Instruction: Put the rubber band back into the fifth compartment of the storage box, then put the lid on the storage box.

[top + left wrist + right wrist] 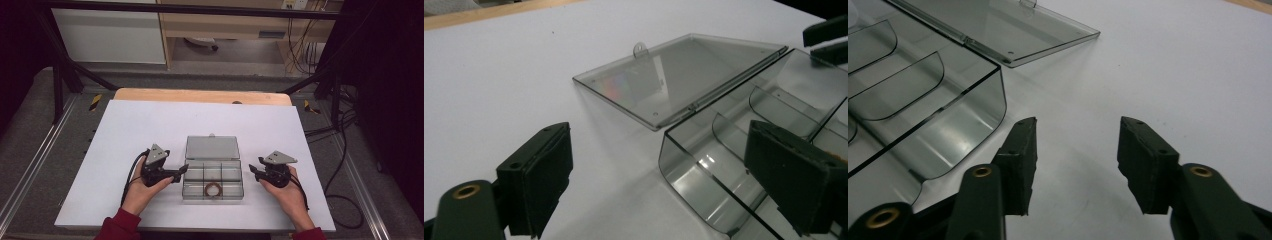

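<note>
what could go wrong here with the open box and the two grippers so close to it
1. The left gripper stands open with one of its jaws past the wall of the clear box; closing or pushing could slide the light box across the white table.
2. The lid lies flat behind the box; a nudge could strain its hinge.
3. The right gripper sits beside the box with nothing between its jaws; a sideways bump could jolt the brown ring out of its compartment.

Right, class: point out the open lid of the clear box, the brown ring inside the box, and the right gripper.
open lid point(212, 148), high view, middle of the flat panel.
brown ring point(213, 189), high view, on its band, in the front middle compartment.
right gripper point(1077, 150), right gripper view, midway between its fingertips.
</note>
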Tool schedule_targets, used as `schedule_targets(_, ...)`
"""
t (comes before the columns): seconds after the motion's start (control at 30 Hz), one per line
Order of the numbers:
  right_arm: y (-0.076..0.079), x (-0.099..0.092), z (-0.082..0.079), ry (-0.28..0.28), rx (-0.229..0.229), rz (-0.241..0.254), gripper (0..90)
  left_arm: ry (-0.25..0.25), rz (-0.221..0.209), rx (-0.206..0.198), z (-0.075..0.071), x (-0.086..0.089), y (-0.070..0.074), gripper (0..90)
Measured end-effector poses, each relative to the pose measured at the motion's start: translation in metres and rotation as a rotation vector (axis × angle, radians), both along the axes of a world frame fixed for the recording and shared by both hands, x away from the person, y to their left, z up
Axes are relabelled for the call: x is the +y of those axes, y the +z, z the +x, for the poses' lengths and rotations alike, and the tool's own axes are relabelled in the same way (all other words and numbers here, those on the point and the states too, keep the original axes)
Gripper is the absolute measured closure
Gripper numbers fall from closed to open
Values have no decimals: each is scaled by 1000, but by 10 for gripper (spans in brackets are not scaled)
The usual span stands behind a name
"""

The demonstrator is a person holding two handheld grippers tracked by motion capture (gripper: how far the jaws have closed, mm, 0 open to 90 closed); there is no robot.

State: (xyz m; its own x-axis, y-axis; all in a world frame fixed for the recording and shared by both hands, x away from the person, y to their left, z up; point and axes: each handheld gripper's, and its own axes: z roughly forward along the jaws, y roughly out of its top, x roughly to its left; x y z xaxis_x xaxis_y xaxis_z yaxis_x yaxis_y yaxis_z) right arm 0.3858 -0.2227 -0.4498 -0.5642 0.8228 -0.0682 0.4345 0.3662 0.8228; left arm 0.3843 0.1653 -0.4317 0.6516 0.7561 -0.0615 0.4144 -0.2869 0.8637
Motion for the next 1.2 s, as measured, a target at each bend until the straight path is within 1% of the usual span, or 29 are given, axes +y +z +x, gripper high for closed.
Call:
schedule_targets(0.07, 1, -1, 3, -14, 0, 14, 597, 5, 1, 5, 1, 1, -1, 145)
schedule_targets(0.13, 1, -2, 6, -17, 2, 28, 640, 9, 0, 9, 1, 2, -1, 156)
schedule_targets(0.2, 1, -2, 9, -16, 6, 27, 676, 12, 10, 16, 2, 4, -2, 173)
schedule_targets(0.27, 1, -1, 12, -9, 5, 22, 713, 27, 15, 17, 3, 7, -3, 221)
schedule_targets(0.3, 1, -1, 14, -5, 1, 14, 734, 28, 20, 18, 3, 8, -3, 246)
schedule_targets(0.37, 1, -1, 18, 2, -3, 16, 775, 27, 22, 20, 4, 11, -4, 336)
schedule_targets(0.43, 1, -1, 22, 9, -5, 9, 810, 39, 34, 27, 5, 12, -5, 410)
schedule_targets(0.5, 0, -1, 27, 16, -4, 4, 840, 56, 21, 37, 6, 12, -6, 506)
schedule_targets(0.57, 0, 0, 32, 31, -3, -9, 858, 74, 17, 36, 6, 13, -6, 597)
schedule_targets(0.73, -2, 4, 40, 72, 17, -20, 878, 49, 12, 23, 10, 13, -5, 821)
schedule_targets(0.8, -3, 5, 42, 87, 30, -31, 883, 42, 6, 36, 14, 12, -5, 881)
schedule_targets(0.87, -5, 6, 45, 99, 45, -28, 888, 39, 5, 45, 17, 11, -7, 893)
schedule_targets(0.9, -5, 6, 47, 105, 48, -28, 890, 35, 14, 47, 19, 10, -7, 894)
schedule_targets(0.97, -6, 7, 49, 119, 66, -17, 894, 26, 15, 62, 22, 7, -9, 895)
schedule_targets(1.03, -6, 9, 51, 133, 74, -29, 898, 12, 24, 77, 25, 4, -10, 896)
schedule_targets(1.2, -5, 11, 56, 149, 95, -26, 900, -12, 31, 107, 34, -2, -12, 896)
